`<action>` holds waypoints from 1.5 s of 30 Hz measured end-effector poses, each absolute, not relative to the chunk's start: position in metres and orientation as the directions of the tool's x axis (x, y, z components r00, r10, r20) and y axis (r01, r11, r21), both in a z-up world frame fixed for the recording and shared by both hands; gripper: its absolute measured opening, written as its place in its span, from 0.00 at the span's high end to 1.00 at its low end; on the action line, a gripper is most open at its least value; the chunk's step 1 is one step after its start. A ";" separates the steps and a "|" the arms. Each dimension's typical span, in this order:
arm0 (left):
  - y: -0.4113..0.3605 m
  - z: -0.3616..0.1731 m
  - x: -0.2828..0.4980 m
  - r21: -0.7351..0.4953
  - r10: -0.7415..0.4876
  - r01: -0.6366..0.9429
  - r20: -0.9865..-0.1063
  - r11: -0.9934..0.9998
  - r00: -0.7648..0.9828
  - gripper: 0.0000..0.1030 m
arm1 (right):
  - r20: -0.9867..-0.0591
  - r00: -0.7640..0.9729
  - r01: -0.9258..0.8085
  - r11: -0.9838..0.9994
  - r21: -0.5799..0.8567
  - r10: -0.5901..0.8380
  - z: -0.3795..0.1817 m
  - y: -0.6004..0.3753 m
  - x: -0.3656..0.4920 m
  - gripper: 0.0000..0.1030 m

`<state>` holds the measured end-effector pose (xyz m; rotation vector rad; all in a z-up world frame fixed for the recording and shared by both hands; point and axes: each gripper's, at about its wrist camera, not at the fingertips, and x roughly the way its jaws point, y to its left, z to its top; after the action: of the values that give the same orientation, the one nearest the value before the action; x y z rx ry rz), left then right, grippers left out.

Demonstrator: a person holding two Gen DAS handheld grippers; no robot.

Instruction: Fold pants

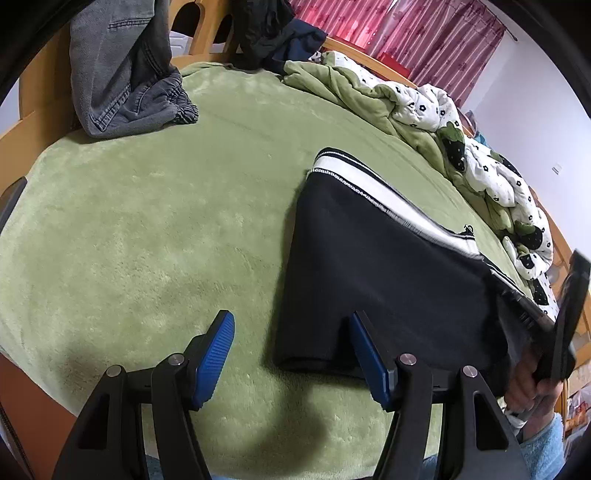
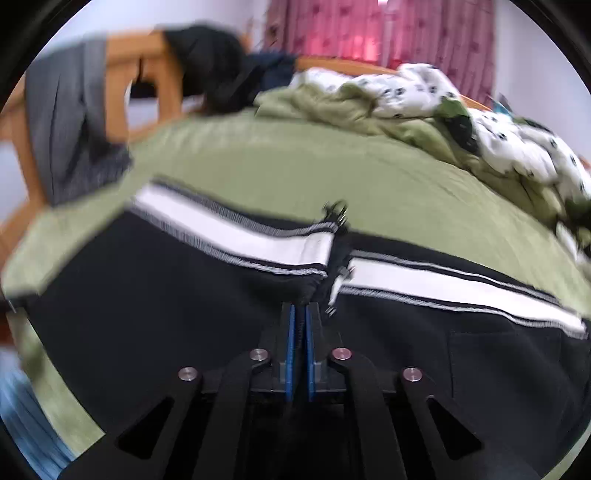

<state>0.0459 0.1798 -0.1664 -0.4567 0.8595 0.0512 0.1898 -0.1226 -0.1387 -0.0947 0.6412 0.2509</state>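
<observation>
Two grippers: my right gripper (image 2: 300, 314) pinches the soft, limp pants (image 1: 373, 266) mid-waistband, left gripper (image 1: 291, 354) spread at 6 o'clock

A: What covers the bed?
B: A green fleece blanket (image 1: 147, 229), spread flat across the mattress.
A: And along the far side?
B: A rumpled quilt (image 1: 436, 107), white with small black flowers, green on its underside, bunched in a long heap by the bed's edge.
A: Anything on the wooden headboard (image 1: 37, 99)?
B: Grey jeans (image 1: 122, 74) hang over it, their lower part resting on the blanket. Beside them, a dark garment (image 1: 266, 33) is draped over the same rail.
A: Behind all that?
B: Pink patterned curtains (image 1: 417, 40) and a white wall (image 1: 532, 125).
</observation>
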 end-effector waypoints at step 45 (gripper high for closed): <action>-0.081 -0.079 0.088 -0.342 -0.409 0.238 -0.623 0.909 0.667 0.85 | -0.674 0.737 0.126 0.991 0.051 -0.059 -0.170 -0.340 0.066 0.61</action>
<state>0.0876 -0.0812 -0.0792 -0.2412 0.7577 -0.3687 0.0656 -0.3396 -0.1696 0.0954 0.7358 -0.1018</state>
